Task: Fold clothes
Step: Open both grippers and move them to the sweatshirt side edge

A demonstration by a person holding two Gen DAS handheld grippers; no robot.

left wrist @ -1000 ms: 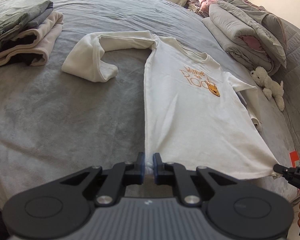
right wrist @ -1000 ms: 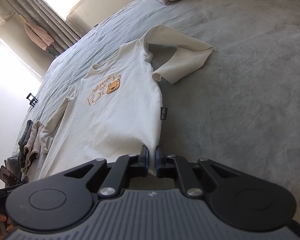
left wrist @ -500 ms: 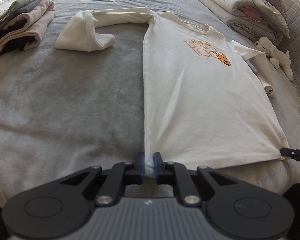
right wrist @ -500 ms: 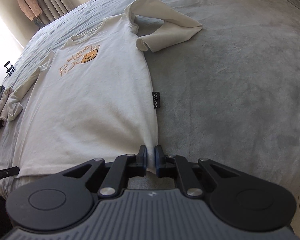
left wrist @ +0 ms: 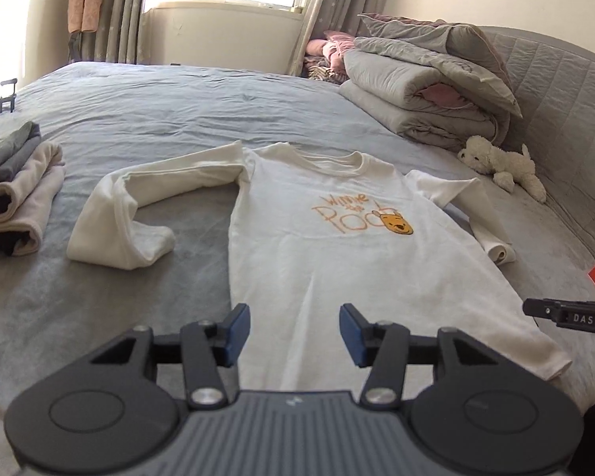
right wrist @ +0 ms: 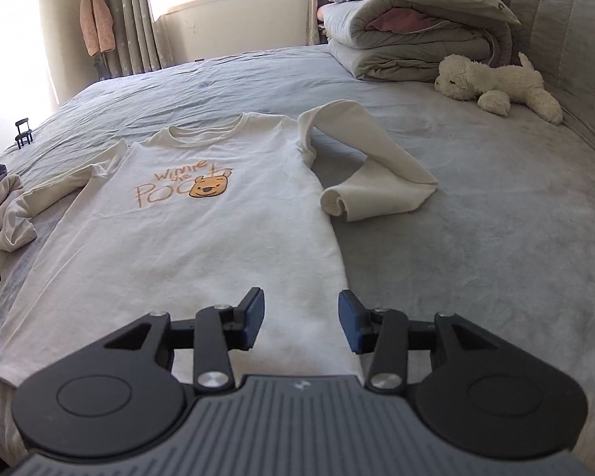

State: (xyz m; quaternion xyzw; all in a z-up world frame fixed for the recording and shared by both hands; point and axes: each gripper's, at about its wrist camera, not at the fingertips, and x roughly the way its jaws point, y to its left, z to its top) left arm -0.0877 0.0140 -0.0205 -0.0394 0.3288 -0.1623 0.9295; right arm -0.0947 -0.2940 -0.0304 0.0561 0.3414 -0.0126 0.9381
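One white shirt [left wrist: 337, 261], spread flat near the bed's [left wrist: 178, 103] foot edge, both sleeves bent back. One stack of folded clothes [left wrist: 16, 194] toward the left edge; one plush toy [right wrist: 499, 83] and piled quilts [left wrist: 428, 95], perhaps two, by the headboard. Left gripper [left wrist: 293, 331] and right gripper [right wrist: 300, 323]: jaws opening, pads clear of the hem pinched a second ago.

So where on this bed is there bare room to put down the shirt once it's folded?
Free: bedspread between the shirt and stuffed dog, and the far stretch toward the window. Crowded: folded clothes beside the shirt's other sleeve, duvet pile by the headboard.
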